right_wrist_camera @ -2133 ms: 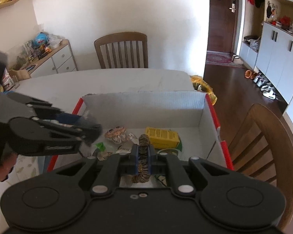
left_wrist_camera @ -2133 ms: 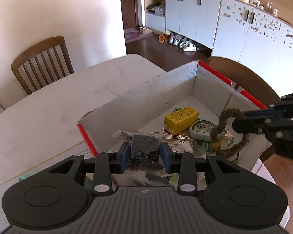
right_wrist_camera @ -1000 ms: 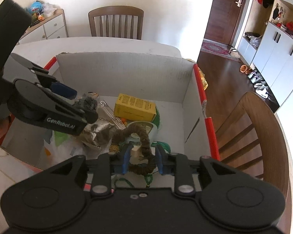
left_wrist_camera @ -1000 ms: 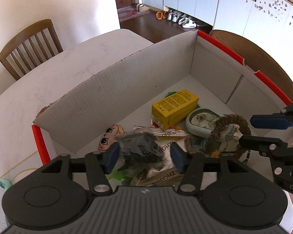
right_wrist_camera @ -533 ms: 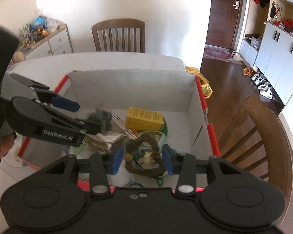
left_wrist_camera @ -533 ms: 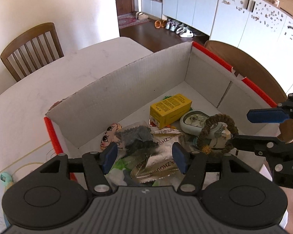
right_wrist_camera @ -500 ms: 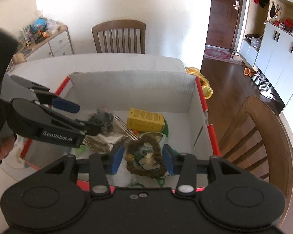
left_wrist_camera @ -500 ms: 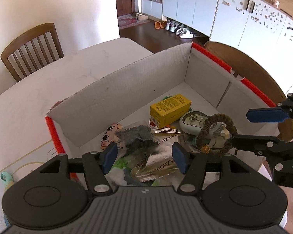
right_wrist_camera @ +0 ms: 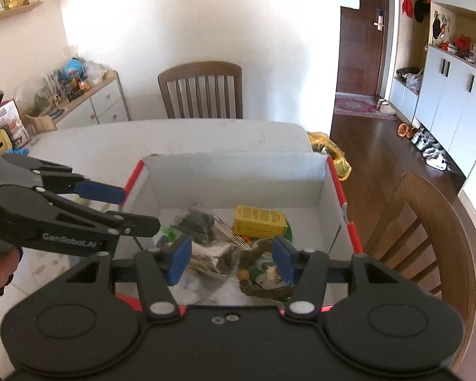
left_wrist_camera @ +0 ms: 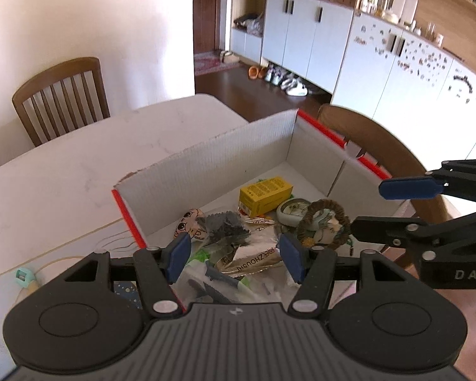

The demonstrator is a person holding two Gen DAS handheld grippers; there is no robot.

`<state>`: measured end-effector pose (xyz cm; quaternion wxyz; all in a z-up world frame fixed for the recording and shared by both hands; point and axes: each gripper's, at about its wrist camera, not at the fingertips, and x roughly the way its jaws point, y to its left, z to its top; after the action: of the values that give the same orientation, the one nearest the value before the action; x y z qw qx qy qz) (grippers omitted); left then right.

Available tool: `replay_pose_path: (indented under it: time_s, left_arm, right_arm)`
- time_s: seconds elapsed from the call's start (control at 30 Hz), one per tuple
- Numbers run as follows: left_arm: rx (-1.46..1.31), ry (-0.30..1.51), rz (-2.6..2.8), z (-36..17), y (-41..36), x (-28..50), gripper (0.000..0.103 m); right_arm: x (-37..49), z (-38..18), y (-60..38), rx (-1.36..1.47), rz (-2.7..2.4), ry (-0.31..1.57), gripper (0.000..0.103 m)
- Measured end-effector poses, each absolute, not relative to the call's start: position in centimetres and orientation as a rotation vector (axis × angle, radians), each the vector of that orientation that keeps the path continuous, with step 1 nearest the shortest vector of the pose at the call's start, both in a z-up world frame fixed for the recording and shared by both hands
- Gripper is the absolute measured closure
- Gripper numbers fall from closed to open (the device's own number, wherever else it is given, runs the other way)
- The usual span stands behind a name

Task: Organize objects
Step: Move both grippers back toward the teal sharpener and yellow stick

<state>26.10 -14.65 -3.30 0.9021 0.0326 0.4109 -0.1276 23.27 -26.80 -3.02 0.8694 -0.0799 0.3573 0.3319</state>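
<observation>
Both grippers, left gripper (left_wrist_camera: 233, 262) and right gripper (right_wrist_camera: 231, 262), hover with fingers wide and empty above the cardboard box (left_wrist_camera: 206, 162) on the counter (left_wrist_camera: 63, 174), the dark packet (left_wrist_camera: 225, 227) and woven ring (left_wrist_camera: 323, 225) lying inside, so the drop-off looks done and the next move calls for finding another loose object.

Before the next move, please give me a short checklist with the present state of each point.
1. Left gripper jaws open, holding nothing: ok.
2. Right gripper jaws open, holding nothing: ok.
3. Brown ring lies inside the cardboard box: ok.
4. Dark bag lies inside the box: ok.
5. Both grippers above the box rim, touching no contents: ok.
6. More objects waiting on the table: cannot tell.
</observation>
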Motion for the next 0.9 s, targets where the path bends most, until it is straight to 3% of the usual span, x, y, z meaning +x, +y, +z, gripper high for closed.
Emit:
replay_pose_path:
  time_s: [0.2, 0.3, 0.4, 0.9]
  left_arm:
    - [0.033, 0.810, -0.278, -1.4, -13.1, 23.9, 0.041]
    - [0.025, 0.788, -0.278, -0.6, -12.3, 22.7, 0.034]
    - [0.028, 0.771, -0.273, 0.1, -11.4, 21.7, 0.034]
    - [-0.002, 0.712, -0.227, 2.0, -5.5, 18.3, 0.024]
  right_arm:
    - [21.7, -1.9, -26.2, -0.146, 0.696, 0.720, 0.041]
    - [21.0, -1.5, -25.7, -0.137, 0.694, 0.711, 0.041]
    - [20.2, -1.0, -25.1, -0.126, 0.695, 0.703, 0.039]
    - [16.1, 0.1, -20.6, -0.074, 0.707, 0.676, 0.010]
